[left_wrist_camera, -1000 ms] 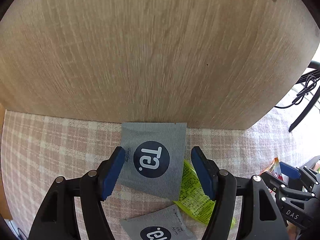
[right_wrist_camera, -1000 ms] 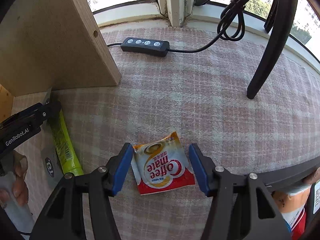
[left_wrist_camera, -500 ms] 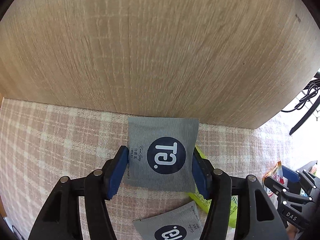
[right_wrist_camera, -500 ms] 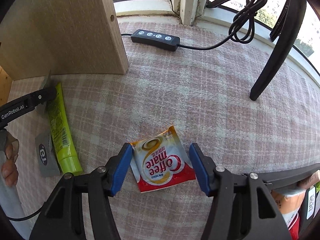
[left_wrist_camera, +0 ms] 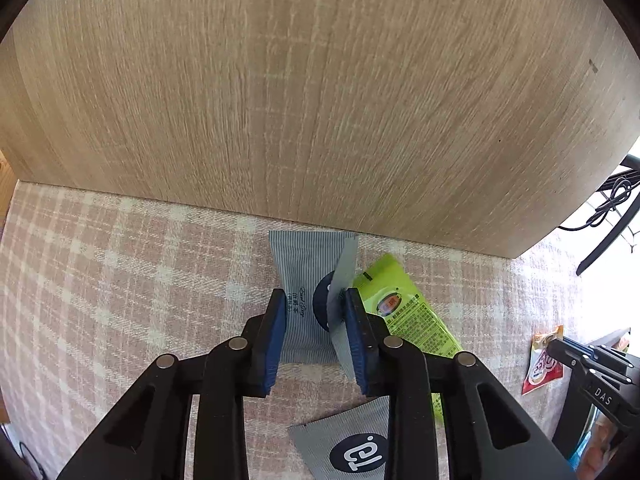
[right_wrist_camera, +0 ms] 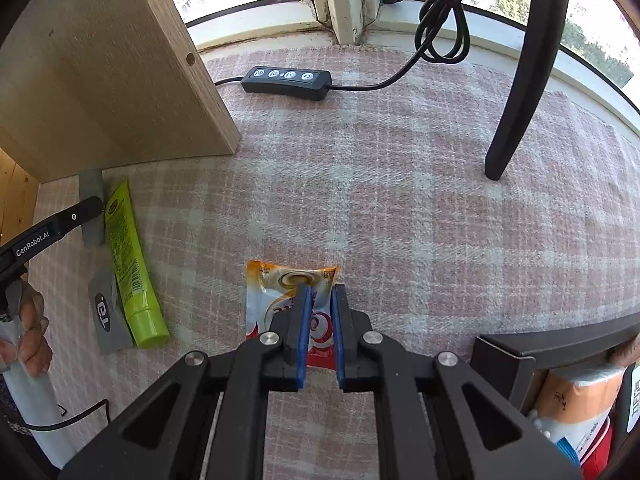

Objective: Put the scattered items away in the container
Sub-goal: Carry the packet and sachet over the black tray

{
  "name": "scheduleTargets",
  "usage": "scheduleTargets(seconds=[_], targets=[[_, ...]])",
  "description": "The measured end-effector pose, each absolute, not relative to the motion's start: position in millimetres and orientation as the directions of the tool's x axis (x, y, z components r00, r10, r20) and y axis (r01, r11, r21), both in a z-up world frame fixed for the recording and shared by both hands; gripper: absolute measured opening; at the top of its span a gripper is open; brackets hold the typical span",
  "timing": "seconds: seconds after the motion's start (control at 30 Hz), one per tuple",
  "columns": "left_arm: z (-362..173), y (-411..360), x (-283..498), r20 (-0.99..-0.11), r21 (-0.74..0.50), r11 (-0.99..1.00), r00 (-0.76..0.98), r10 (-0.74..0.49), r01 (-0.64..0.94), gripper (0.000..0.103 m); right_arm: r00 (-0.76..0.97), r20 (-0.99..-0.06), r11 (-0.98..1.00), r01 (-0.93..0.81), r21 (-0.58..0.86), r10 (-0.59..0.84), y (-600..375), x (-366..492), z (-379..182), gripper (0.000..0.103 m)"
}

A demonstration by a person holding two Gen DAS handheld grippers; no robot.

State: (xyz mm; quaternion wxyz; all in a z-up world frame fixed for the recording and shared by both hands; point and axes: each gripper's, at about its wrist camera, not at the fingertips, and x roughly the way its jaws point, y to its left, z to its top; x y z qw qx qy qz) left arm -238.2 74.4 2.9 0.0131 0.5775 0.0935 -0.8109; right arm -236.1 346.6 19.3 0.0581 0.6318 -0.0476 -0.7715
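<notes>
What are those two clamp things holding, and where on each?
Left gripper pinches the grey sachet across its middle, buckling it. Right gripper pinches the Coffee-mate sachet mid-body.

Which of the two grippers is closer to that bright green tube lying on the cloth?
Left. The left gripper pinches a grey sachet right beside the green tube; the right gripper grips the Coffee-mate packet farther off.

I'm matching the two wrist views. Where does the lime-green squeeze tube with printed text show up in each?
Left wrist view: the lime-green squeeze tube lies right of centre, partly behind the left gripper's right finger.
Right wrist view: the tube lies at the left edge, cap end toward the camera.
Shared landmark: the light wooden panel standing on the pink plaid cloth beyond the tube.
</notes>
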Motion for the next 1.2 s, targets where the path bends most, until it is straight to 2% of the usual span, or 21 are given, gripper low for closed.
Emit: scheduleTargets(seconds=[0.07, 0.2, 0.47, 0.77, 1.0, 1.2], targets=[[5.9, 71.0, -234.7, -0.935, -0.152, -0.978, -0.342, 0.095, 0.143, 0.009, -0.215, -0.963, -0.987, 0.019, 0.161, -0.161, 347.0, -234.1, 25.2, 0.007], [11.6, 65.0, -231.9, -0.933, -0.144, -0.978, -0.350, 0.083, 0.151, 0.002, -0.234, -0.958, -0.986, 0.015, 0.167, -0.166, 349.2, -233.9, 35.7, 0.005], [18.5, 63.5, -225.7, -0.927, -0.158, -0.975, -0.363, 0.092, 0.159, 0.002, -0.264, -0.951, -0.986, -0.002, 0.169, -0.163, 357.5, -223.6, 55.2, 0.004], [57.0, 69.2, -202.4, -0.901, -0.170, -0.976, -0.422, 0.098, 0.136, 0.002, -0.311, -0.931, -0.978, -0.026, 0.207, -0.189, 383.6, -197.6, 83.0, 0.004], [101.8, 111.3, -182.7, -0.876, -0.205, -0.974, -0.462, 0.141, 0.093, 0.002, -0.348, -0.912, -0.969, -0.037, 0.245, -0.217, 407.2, -184.9, 93.7, 0.004], [146.8, 169.1, -149.1, -0.851, -0.214, -0.977, -0.489, 0.192, -0.011, 0.002, -0.399, -0.893, -0.963, -0.078, 0.258, -0.207, 452.9, -151.1, 116.0, 0.004]])
